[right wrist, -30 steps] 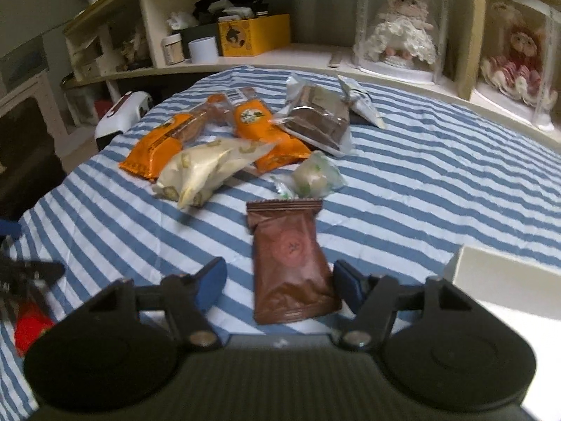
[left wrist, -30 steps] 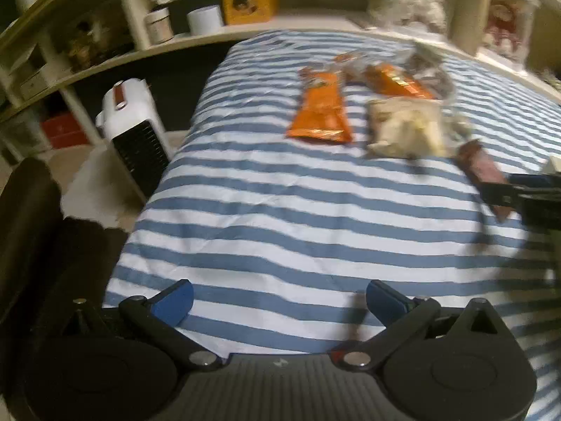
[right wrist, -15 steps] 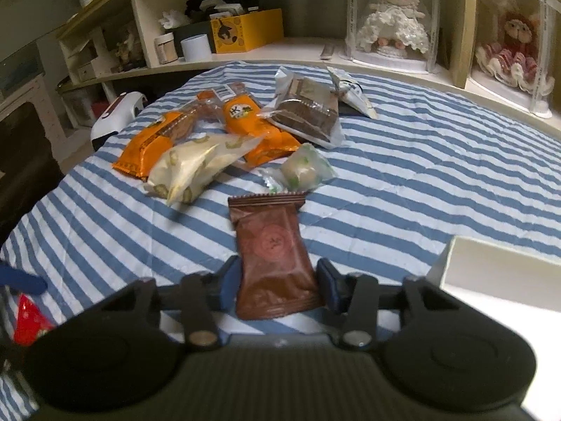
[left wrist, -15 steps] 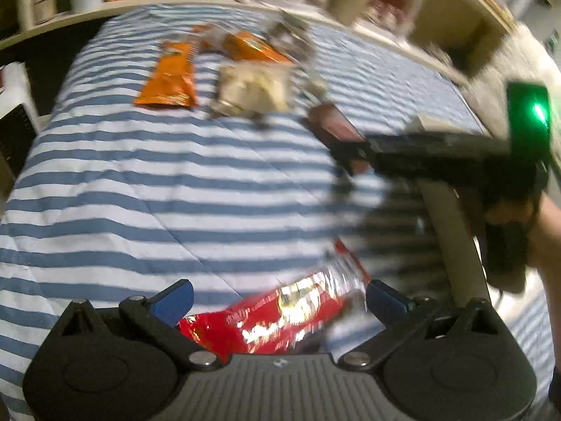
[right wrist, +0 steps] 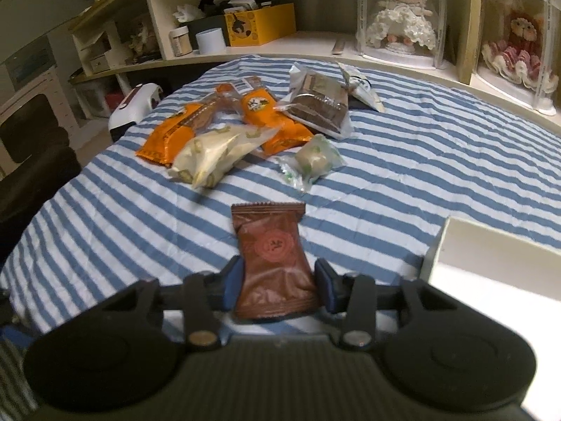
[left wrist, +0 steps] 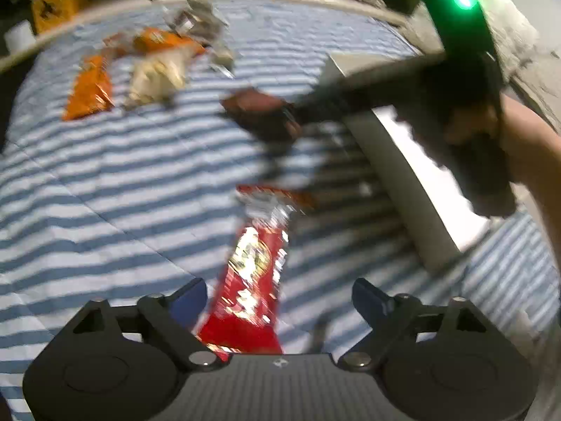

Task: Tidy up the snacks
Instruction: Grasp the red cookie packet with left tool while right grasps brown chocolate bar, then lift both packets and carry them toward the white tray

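Observation:
My right gripper is shut on a brown snack packet, which also shows in the left wrist view, held over the striped cloth. My left gripper is open around a red snack packet that lies on the cloth between the jaws. A white box stands at the right, also in the left wrist view. Orange packets, a cream packet, a small green-white packet and a chocolate cake pack lie farther back.
Shelves behind the cloth hold a yellow box, a white cup and dolls in clear cases. A white appliance stands on the floor at the left. The left wrist view is blurred.
My right gripper has closed on the brown packet and lifted it. My left gripper has swung right; the red packet now lies lengthwise between its open jaws.

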{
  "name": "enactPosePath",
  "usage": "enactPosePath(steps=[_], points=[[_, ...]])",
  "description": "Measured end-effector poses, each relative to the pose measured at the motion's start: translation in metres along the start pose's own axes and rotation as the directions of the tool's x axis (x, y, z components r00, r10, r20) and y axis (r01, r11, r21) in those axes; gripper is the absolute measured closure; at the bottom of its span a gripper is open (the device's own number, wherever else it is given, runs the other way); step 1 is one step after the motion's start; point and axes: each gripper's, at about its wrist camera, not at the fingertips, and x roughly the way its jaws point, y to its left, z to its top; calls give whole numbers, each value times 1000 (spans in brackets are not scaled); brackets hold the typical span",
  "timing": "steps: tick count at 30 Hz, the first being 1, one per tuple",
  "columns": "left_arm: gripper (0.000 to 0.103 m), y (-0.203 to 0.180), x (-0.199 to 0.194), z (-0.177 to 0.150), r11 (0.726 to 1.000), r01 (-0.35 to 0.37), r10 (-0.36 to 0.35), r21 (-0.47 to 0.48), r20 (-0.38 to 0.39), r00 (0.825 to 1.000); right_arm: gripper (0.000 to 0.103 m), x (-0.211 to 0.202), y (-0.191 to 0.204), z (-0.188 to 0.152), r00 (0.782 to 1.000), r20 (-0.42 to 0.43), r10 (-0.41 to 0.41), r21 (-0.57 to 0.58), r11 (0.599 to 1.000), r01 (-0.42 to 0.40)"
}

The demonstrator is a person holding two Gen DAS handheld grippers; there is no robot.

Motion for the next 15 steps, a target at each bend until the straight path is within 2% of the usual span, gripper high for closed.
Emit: enactPosePath(steps=[5, 8, 13, 15], points=[[35, -2, 4, 5, 999, -45, 45, 20, 28, 999, 54, -11, 8, -5, 998, -57, -7, -73, 997, 3], [37, -9, 10, 8, 996, -57, 56, 63, 24, 998, 53, -14, 12, -7, 997, -72, -5, -90, 996, -2], [39, -14, 20, 10, 991, -86, 85, 102, 10, 996, 50, -11, 17, -8, 999, -43, -20, -107, 994, 15], [45, -13, 23, 11, 990, -99, 99, 105, 6, 995, 50, -5, 16, -7, 999, -48, -16, -121, 993, 10]])
